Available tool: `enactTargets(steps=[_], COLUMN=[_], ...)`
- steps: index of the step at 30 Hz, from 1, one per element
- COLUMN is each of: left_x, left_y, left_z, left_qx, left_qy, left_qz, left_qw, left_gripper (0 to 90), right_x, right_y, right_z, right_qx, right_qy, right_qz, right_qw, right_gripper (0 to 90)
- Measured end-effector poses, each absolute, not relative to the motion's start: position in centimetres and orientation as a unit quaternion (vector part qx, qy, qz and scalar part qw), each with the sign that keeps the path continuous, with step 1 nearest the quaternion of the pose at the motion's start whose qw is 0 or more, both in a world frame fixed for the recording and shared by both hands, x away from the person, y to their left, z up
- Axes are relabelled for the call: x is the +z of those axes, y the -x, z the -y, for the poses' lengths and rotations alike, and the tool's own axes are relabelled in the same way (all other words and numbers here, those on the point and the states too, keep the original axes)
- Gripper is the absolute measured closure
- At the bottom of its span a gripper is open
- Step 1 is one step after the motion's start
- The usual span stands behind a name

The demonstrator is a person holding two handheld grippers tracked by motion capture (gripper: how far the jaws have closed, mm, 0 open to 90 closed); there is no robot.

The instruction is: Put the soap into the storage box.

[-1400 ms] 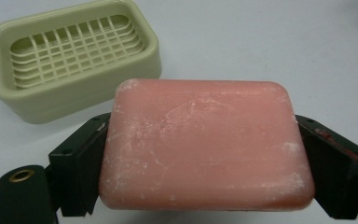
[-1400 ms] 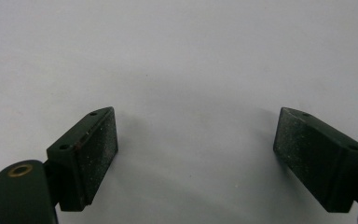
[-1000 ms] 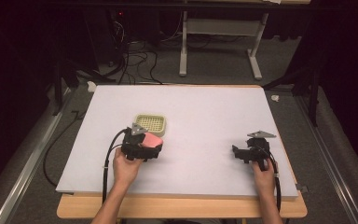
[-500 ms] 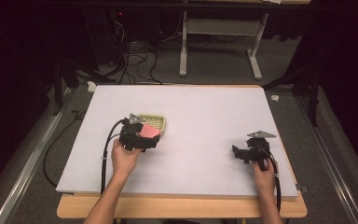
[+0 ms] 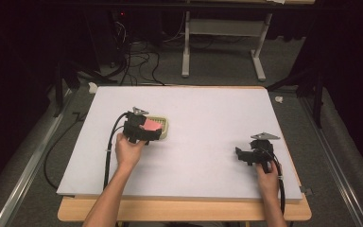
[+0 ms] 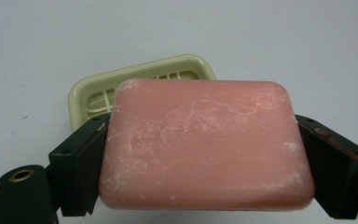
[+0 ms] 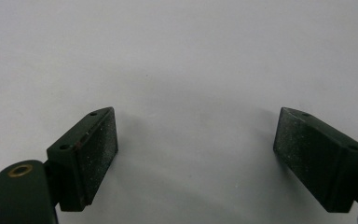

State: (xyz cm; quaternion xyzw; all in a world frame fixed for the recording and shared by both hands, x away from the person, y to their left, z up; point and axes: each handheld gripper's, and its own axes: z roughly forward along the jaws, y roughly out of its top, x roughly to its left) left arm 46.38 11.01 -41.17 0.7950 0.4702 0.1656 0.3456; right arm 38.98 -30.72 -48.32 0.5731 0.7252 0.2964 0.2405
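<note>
A pink bar of soap [image 6: 205,144] is clamped between the jaws of my left gripper [image 6: 200,154], which is shut on it. Just beyond the soap lies a pale green slotted soap dish [image 6: 93,93], partly hidden behind the bar. From above, the left gripper [image 5: 146,128] holds the pink soap [image 5: 150,124] over the near edge of the dish [image 5: 164,126], left of the table's middle. My right gripper [image 5: 241,155] rests low near the front right of the white table [image 5: 208,113]. In its own view the right gripper [image 7: 196,154] is open over bare white surface.
The table's wooden front edge [image 5: 184,210] runs below the white sheet. Beyond the far edge are cables [image 5: 137,56] and a white desk frame [image 5: 222,42] on the floor. A metal rail [image 5: 23,175] lies along the left side.
My left gripper has carried the soap forward and slightly left, from the near side of the dish to over it. The right gripper has stayed put.
</note>
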Motion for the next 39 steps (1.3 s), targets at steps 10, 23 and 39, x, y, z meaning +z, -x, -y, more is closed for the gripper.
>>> enactTargets(steps=[10,23,39], left_x=[-42.5,-43.4,-44.0], left_y=[-48.1,-49.1,-50.0], left_z=[-11.2,-10.7,-9.6], left_qx=[0.141,0.146,0.157], left_qy=[-0.777,-0.776,-0.785], left_qz=[-0.506,-0.519,-0.518], left_qw=[0.346,0.326,0.300], left_gripper=[13.9,13.9,13.9], right_x=[-48.3,-48.3,-48.3], right_y=[-39.0,-39.0,-39.0], right_z=[30.7,30.7,30.7], right_qx=[0.295,0.295,0.295], right_qy=[-0.572,-0.572,-0.572], right_qz=[-0.726,-0.726,-0.726], right_qw=[0.242,0.242,0.242], right_gripper=[14.1,14.2,14.2])
